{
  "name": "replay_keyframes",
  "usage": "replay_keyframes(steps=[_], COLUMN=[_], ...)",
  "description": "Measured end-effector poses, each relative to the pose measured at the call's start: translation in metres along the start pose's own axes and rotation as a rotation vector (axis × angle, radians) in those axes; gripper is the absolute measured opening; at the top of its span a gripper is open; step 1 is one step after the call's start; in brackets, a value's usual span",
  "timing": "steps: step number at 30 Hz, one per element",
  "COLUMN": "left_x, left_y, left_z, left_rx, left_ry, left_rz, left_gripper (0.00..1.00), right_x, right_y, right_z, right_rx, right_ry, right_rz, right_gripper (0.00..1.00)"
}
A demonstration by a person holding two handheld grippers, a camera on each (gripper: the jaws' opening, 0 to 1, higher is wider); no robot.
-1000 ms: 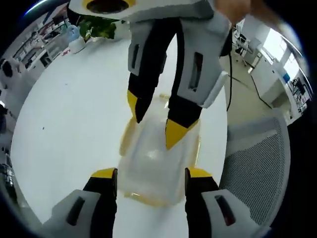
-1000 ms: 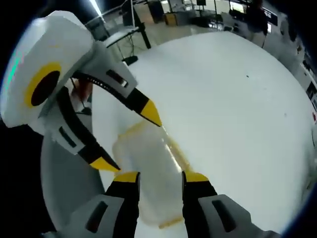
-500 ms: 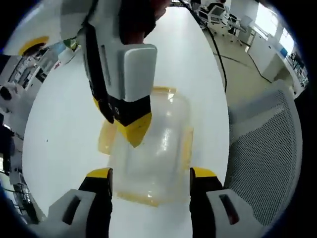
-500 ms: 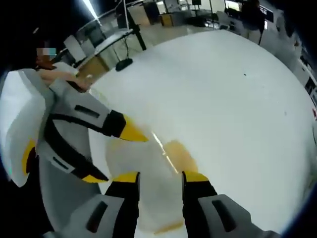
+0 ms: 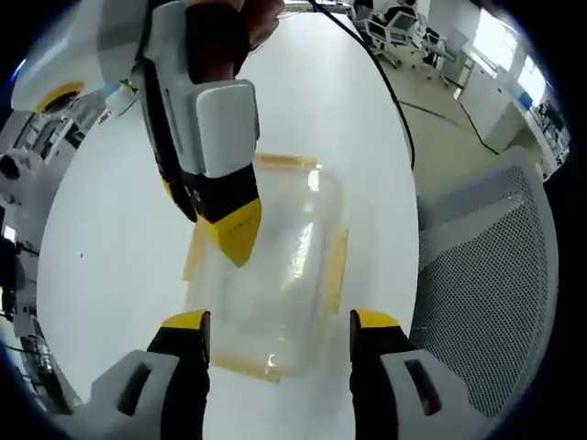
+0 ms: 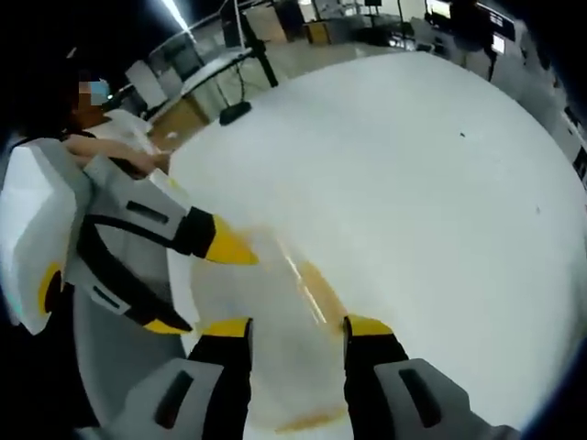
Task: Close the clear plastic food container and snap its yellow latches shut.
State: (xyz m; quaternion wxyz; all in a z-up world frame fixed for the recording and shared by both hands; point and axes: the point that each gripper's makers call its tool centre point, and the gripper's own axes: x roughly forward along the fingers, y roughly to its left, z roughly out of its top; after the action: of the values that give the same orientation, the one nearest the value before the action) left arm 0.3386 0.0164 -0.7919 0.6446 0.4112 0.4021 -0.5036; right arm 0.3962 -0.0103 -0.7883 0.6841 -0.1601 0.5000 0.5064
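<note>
The clear plastic container [image 5: 275, 284] lies flat on the white table [image 5: 110, 238], with yellow latches [image 5: 334, 266] along its sides and ends. My left gripper [image 5: 280, 323] is open, its jaws straddling the container's near end without squeezing it. My right gripper [image 5: 204, 220] comes down from the upper left, seen side-on, with one yellow fingertip [image 5: 235, 236] resting on the lid's left part. In the right gripper view my right gripper [image 6: 295, 327] is open over the blurred container [image 6: 275, 367], where a yellow latch [image 6: 316, 289] shows. The left gripper [image 6: 199, 289] reaches in from the left, open.
A grey mesh chair [image 5: 481, 302] stands close to the table's right edge. A black cable [image 5: 371, 69] runs across the far part of the table. A person [image 6: 110, 147] is at the upper left, with desks and office furniture beyond the table [image 6: 431, 183].
My right gripper has swung from straddling the container's far end to its left side, turning side-on with one tip on the lid. The left gripper's jaws stay open at the near end.
</note>
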Motion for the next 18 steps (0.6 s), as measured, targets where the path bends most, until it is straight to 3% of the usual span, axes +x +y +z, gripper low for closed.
replay_keyframes(steps=[6,9,18], left_x=[-0.002,0.001,0.001], left_y=[-0.003,-0.005,-0.004], left_z=[0.005,0.006,0.009], left_rx=[0.007,0.016,0.017], left_ry=[-0.011,-0.009,-0.010], left_rz=[0.009,0.011,0.024], left_gripper=[0.61,0.61,0.62], right_x=[-0.007,-0.008,-0.005], right_y=[-0.003,0.000,0.001], right_z=[0.004,0.002,0.008], right_rx=[-0.001,-0.074,-0.126], right_ry=[0.010,0.040,0.062], right_rz=[0.016,0.044,0.046], right_gripper=[0.39,0.39,0.40])
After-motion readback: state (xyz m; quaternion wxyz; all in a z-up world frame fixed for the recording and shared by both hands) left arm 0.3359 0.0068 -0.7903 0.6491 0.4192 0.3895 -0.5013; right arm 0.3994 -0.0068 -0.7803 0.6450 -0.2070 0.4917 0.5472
